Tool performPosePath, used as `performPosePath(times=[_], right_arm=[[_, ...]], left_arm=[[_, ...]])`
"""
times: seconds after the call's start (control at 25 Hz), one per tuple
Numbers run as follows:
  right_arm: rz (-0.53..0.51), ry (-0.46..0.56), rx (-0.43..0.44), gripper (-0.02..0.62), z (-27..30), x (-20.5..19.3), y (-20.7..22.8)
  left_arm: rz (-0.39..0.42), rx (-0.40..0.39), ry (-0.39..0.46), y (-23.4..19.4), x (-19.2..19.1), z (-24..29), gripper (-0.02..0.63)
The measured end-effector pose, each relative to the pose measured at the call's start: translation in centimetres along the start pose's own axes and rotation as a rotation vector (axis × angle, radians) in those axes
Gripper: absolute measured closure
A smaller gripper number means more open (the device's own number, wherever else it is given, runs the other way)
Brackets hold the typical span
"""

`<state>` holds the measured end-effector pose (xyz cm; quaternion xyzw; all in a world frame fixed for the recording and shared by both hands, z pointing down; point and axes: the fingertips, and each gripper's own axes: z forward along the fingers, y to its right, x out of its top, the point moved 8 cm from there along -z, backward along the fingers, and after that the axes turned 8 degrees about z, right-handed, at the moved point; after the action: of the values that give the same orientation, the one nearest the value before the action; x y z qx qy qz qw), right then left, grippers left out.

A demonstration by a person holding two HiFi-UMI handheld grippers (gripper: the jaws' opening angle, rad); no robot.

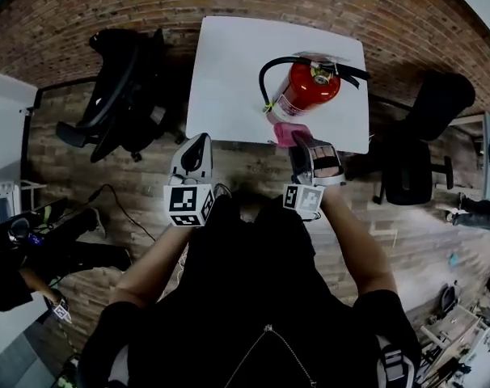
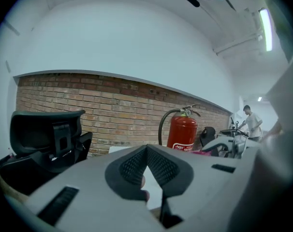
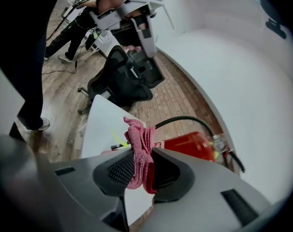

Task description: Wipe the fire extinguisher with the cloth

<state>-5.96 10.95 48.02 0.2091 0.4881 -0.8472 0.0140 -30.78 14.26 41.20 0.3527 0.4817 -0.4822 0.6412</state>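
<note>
A red fire extinguisher (image 1: 306, 87) with a black hose stands upright on the white table (image 1: 229, 71), near its front right part. My right gripper (image 1: 300, 142) is shut on a pink cloth (image 1: 285, 132), held just in front of the extinguisher's base. In the right gripper view the folded cloth (image 3: 139, 153) sticks up between the pads, with the extinguisher (image 3: 187, 144) just behind it. My left gripper (image 1: 195, 153) hovers at the table's front edge, left of the extinguisher, shut and holding nothing. The left gripper view shows the extinguisher (image 2: 182, 132) ahead to the right of that gripper (image 2: 146, 151).
A black office chair (image 1: 120, 91) stands left of the table and another (image 1: 427, 136) at its right. A brick wall (image 2: 103, 110) runs behind the table. Another person (image 1: 35, 273) is at the lower left, and one (image 2: 250, 120) stands far off at the right.
</note>
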Motion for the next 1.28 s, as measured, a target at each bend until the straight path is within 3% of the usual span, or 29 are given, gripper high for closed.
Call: performPosePath(times=[0.36, 0.68, 0.92, 1.28], right_arm=[[0.064, -0.165, 0.217, 0.492, 9.6, -6.0, -9.8], [0.052, -0.221, 0.311, 0.492, 15.2, -9.1, -14.2], [0.049, -0.27, 0.334, 0.492, 17.5, -9.4, -15.6], [0.07, -0.323, 0.297, 0.492, 18.2, -8.8, -15.5]], left_arm=[[-0.026, 0.019, -0.079, -0.5, -2.0, 2.4, 0.576], [-0.051, 0.073, -0.128, -0.2, -3.0, 4.1, 0.577], [-0.07, 0.107, -0.153, -0.4, -4.0, 3.7, 0.577], [-0.082, 0.138, -0.174, -0.9, -4.8, 2.6, 0.576]])
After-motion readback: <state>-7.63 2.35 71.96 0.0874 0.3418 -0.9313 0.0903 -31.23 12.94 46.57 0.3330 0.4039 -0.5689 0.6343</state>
